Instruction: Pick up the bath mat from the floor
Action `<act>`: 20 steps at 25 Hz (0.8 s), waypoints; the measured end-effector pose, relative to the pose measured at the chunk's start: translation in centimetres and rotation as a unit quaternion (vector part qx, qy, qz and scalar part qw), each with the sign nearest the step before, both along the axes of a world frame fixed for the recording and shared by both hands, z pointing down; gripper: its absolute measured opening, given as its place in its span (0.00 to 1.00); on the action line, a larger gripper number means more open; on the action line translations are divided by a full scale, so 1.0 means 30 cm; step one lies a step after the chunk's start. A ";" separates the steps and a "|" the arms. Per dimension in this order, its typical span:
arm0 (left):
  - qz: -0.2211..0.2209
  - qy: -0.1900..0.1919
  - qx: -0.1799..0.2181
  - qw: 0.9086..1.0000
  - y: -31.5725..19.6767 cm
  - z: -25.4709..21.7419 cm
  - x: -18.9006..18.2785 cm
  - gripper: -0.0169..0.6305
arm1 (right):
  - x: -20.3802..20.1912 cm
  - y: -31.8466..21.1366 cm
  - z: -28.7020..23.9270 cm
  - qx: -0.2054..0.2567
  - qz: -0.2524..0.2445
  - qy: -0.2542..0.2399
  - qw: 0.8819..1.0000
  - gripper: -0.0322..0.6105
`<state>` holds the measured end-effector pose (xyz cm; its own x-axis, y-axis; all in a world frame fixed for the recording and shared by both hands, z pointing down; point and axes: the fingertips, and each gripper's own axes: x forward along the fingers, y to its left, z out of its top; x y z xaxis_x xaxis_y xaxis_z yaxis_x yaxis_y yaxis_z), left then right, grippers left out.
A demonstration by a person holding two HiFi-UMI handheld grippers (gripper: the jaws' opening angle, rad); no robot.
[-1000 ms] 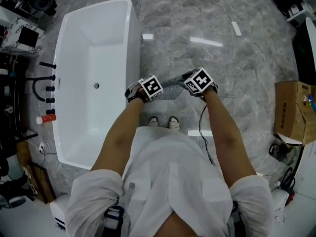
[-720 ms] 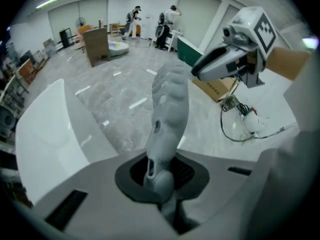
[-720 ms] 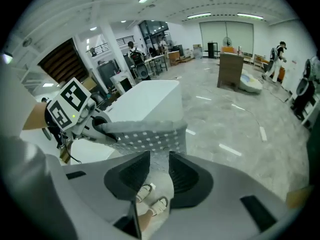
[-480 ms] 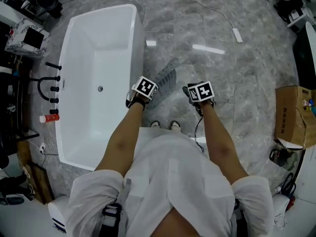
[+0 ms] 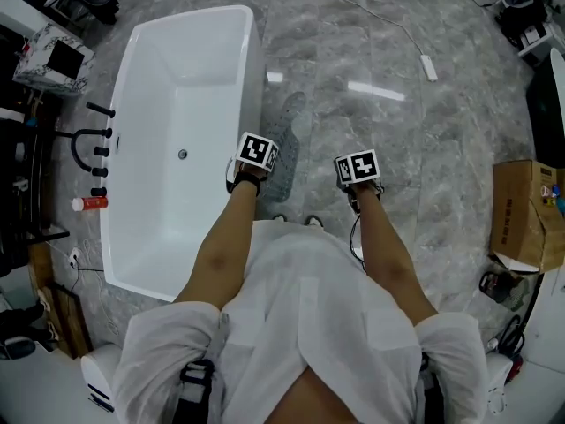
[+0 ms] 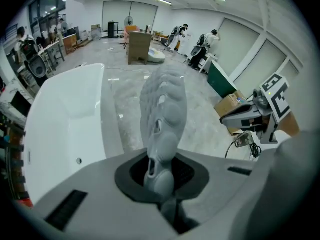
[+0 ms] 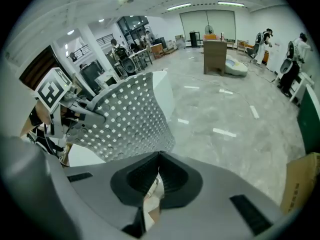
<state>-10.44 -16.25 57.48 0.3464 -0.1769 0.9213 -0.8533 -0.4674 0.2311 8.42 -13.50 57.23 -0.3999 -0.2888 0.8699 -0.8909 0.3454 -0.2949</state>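
Bath mat (image 6: 164,104), a single one, hangs clamped in the left claw (image 6: 161,175).

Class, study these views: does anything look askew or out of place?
Yes. The mat hangs bunched and twisted beside the tub, pinched at one end by the left hand-held gripper alone, so it droops narrow rather than spreading flat.

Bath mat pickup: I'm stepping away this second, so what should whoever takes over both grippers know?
Left gripper: shut on one end of the grey perforated rubbery bath mat, which hangs beside the white bathtub.
Right gripper: jaws have just closed, nothing between them, apart from the mat.
Done: mat gripped and raised by one end.
Left: can't tell whether its far end clears the grey marble floor; lift higher if needed.
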 end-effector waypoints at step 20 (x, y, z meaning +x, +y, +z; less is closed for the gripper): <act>0.002 0.007 -0.015 1.000 0.014 0.019 -0.046 0.07 | -0.048 -0.010 0.021 -0.010 -0.006 0.011 1.000 0.09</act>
<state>-11.81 -15.82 58.06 0.3605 -0.1478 0.9210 -0.8480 -0.4631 0.2577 6.97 -13.81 57.85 -0.3851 -0.2665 0.8836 -0.8925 0.3513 -0.2830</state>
